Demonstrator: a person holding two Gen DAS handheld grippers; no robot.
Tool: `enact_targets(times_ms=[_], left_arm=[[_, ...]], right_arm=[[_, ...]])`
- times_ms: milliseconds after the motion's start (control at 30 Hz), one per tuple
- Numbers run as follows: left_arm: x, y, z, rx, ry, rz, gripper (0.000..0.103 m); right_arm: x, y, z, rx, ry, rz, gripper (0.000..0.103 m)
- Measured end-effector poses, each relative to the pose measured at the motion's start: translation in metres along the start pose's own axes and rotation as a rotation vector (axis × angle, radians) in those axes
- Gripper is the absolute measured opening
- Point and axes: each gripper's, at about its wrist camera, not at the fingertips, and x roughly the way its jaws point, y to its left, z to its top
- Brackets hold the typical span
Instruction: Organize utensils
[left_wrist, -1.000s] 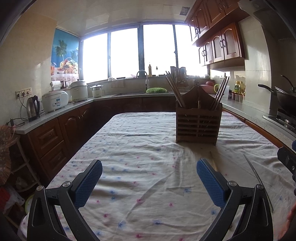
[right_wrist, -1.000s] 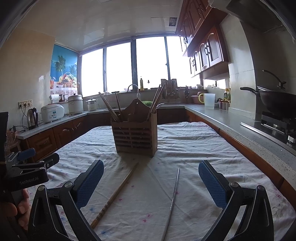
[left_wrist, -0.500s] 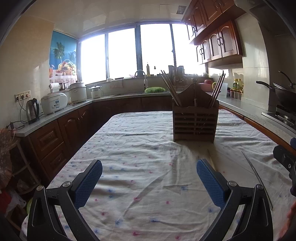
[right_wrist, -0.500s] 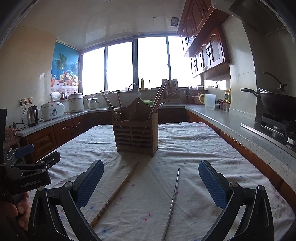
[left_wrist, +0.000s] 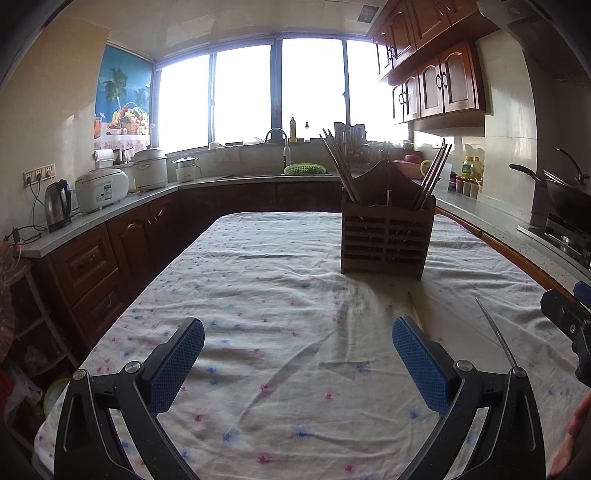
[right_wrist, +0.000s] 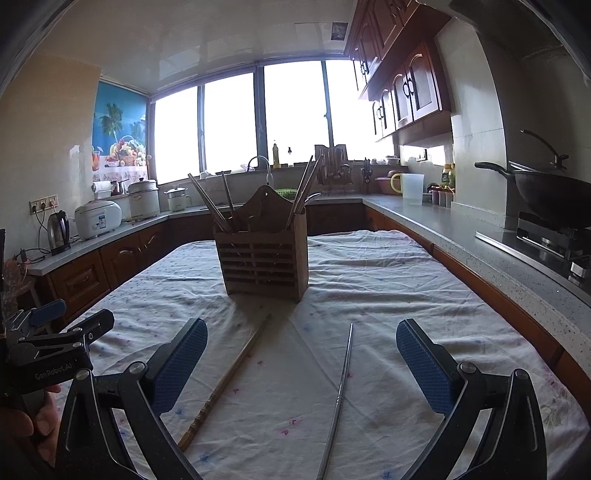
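Note:
A slatted wooden utensil holder (right_wrist: 264, 260) (left_wrist: 386, 240) stands upright on the cloth-covered table (right_wrist: 388, 288), with several chopsticks leaning out of it. Two loose chopsticks lie on the cloth in front of it: a wooden chopstick (right_wrist: 227, 380) on the left and a metal chopstick (right_wrist: 340, 391) on the right. My right gripper (right_wrist: 301, 362) hangs open just above them, nothing between its fingers. My left gripper (left_wrist: 297, 362) is open over bare cloth, left of the holder. In the left wrist view the metal chopstick (left_wrist: 493, 330) lies to the right, and the wooden chopstick (left_wrist: 415, 308) is partly hidden behind a finger.
A counter runs along the left and back walls with a kettle (left_wrist: 57, 205), rice cookers (left_wrist: 101, 190) and a sink tap (left_wrist: 279, 142). On the right is a counter with a stove and black wok (right_wrist: 546, 192). A hand (right_wrist: 22, 424) holds the left gripper.
Both cameras have tilted slightly upward, so the holder and table sit a little lower in view. The chopsticks have not moved and both grippers stay open.

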Motion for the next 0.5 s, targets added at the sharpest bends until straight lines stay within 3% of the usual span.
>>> enact_targets(times_ms=[500], left_arm=[[-0.006,0.001,-0.002,-0.014,-0.018,-0.009,0.102]], right_arm=[[0.001,0.016,0.002,-0.056,-0.001,0.022,0.103]])
